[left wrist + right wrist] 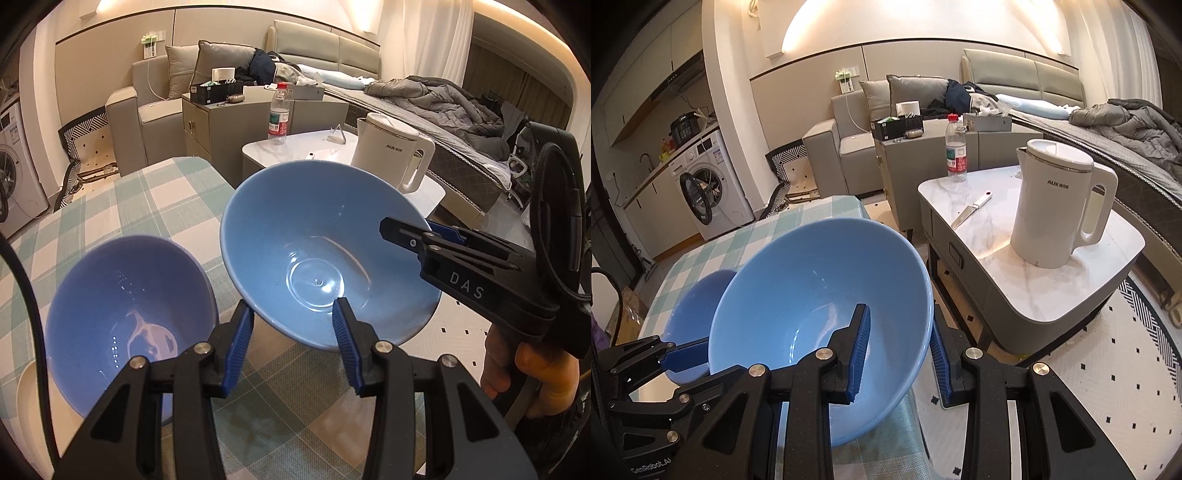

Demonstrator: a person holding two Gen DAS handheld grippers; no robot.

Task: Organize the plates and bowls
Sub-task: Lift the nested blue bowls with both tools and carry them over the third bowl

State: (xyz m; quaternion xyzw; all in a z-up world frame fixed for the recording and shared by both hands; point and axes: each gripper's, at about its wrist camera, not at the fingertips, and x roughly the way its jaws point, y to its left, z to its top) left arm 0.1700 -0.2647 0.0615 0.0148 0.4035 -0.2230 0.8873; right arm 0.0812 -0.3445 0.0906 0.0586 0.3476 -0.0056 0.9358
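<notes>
While both fingers clamp its rim, the bowl overhangs the table edge.

Left wrist view: close above the checked table, angled down and forward toward the sofa at upper left. Right wrist view: similarly near, facing the same way from further right. Shared: light blue bowl, kettle, bottle.

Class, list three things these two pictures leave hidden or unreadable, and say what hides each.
- Left view: the cream dish is cut off by the frame edge and the darker blue bowl.
- Right view: that bowl is mostly behind the lighter blue bowl.
- Both views: the bottle label is too small.
</notes>
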